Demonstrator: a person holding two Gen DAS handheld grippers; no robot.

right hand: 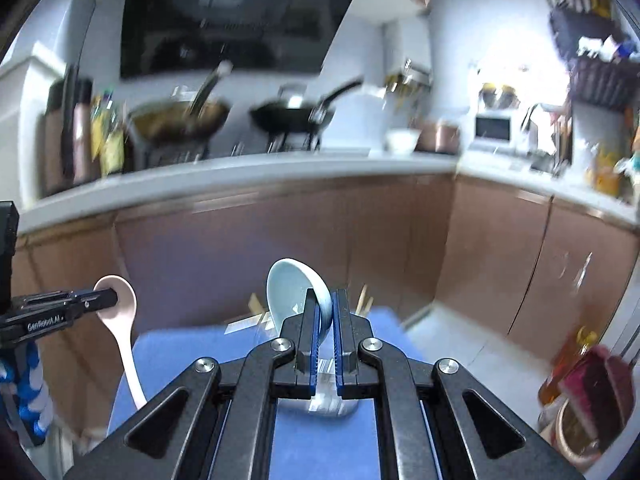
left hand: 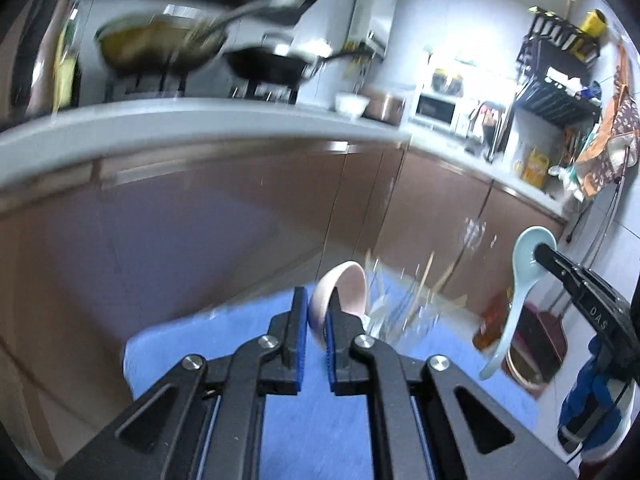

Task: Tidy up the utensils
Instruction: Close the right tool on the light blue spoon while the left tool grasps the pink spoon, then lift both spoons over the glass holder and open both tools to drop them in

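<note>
My left gripper (left hand: 316, 300) is shut on the bowl of a pink ceramic spoon (left hand: 340, 300), held above a blue mat (left hand: 224, 344). It also shows at the left of the right wrist view (right hand: 108, 298), with the pink spoon (right hand: 122, 320) hanging handle down. My right gripper (right hand: 326, 300) is shut on the bowl of a light blue ceramic spoon (right hand: 292, 292). In the left wrist view the right gripper (left hand: 546, 250) holds the blue spoon (left hand: 516, 300) handle down. A clear glass holder with chopsticks (left hand: 408, 312) stands on the mat, blurred.
Brown cabinets (right hand: 280, 240) under a grey counter (right hand: 240, 176) face me. A wok (right hand: 180, 120) and a black pan (right hand: 292, 116) sit on the stove. A microwave (right hand: 492, 130) and dish rack (left hand: 556, 96) stand to the right. Bottle and bin (right hand: 580, 396) on the floor at right.
</note>
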